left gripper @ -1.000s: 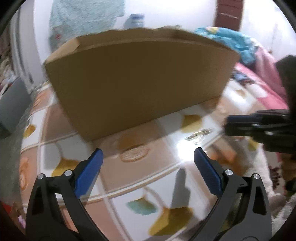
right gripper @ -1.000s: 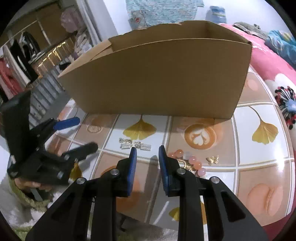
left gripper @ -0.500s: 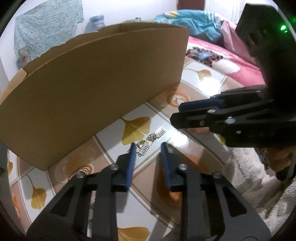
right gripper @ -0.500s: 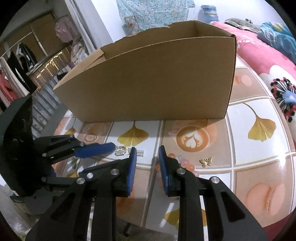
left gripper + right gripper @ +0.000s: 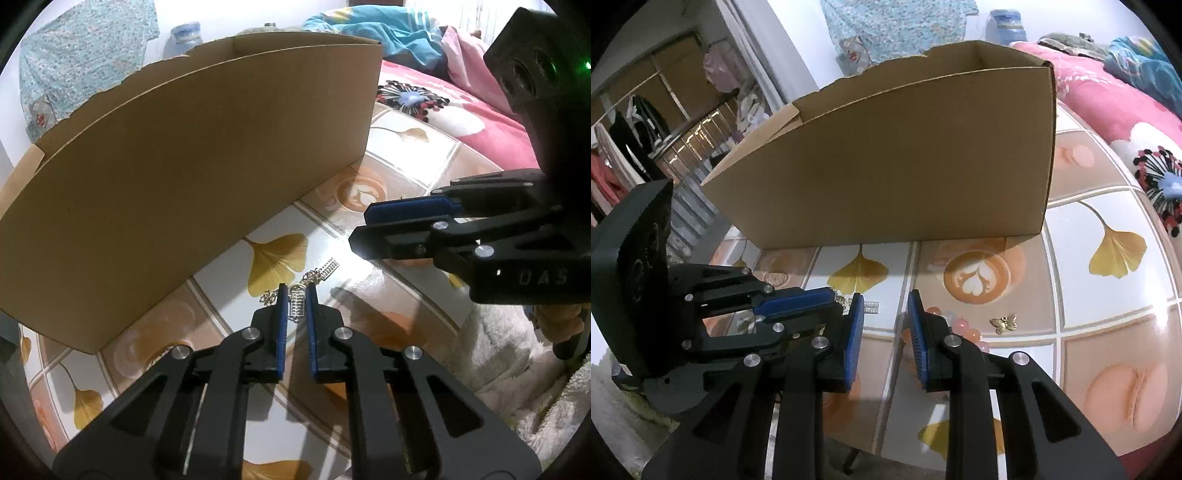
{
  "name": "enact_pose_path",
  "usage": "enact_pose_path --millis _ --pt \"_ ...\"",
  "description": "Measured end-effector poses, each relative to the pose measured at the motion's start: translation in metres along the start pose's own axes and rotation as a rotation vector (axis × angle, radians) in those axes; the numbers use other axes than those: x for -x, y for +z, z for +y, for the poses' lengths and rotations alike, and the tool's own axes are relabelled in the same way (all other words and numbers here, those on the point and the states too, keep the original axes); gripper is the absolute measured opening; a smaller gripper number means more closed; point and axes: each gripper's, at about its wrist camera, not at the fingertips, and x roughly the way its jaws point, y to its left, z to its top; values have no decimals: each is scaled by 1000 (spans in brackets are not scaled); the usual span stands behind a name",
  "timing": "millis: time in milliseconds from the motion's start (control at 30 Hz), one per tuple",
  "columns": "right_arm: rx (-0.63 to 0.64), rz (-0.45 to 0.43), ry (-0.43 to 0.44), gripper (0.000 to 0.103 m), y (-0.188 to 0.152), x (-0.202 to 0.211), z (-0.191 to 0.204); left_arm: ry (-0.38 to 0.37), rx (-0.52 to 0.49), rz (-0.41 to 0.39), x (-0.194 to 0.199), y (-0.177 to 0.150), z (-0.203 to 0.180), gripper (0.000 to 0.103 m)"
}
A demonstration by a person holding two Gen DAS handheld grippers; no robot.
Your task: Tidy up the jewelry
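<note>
The silver earring lies on the tiled table, at six o'clock of the cardboard box. The left gripper straddles it, pads narrowed but seemingly not yet pinching. Its thin chain could slip out or snag on closing. The right gripper hangs unclenched, holding nothing, and could bump the pink beads at its three o'clock.

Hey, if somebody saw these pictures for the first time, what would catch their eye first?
Probably the big open cardboard box standing at the back of the tiled table. Next, the left hand-held gripper, its blue fingers nearly closed around a silver earring lying in front of the box. Then the pink bead bracelet and a small gold butterfly charm beside the right hand-held gripper.
</note>
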Motion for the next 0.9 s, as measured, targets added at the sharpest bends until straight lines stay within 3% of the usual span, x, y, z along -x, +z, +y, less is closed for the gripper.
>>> enact_pose_path --millis 500,900 --pt "48 18 1 24 3 -3 11 17 115 -35 21 -18 29 5" --pt "488 122 -46 25 15 -18 43 4 175 -64 26 -26 45 5"
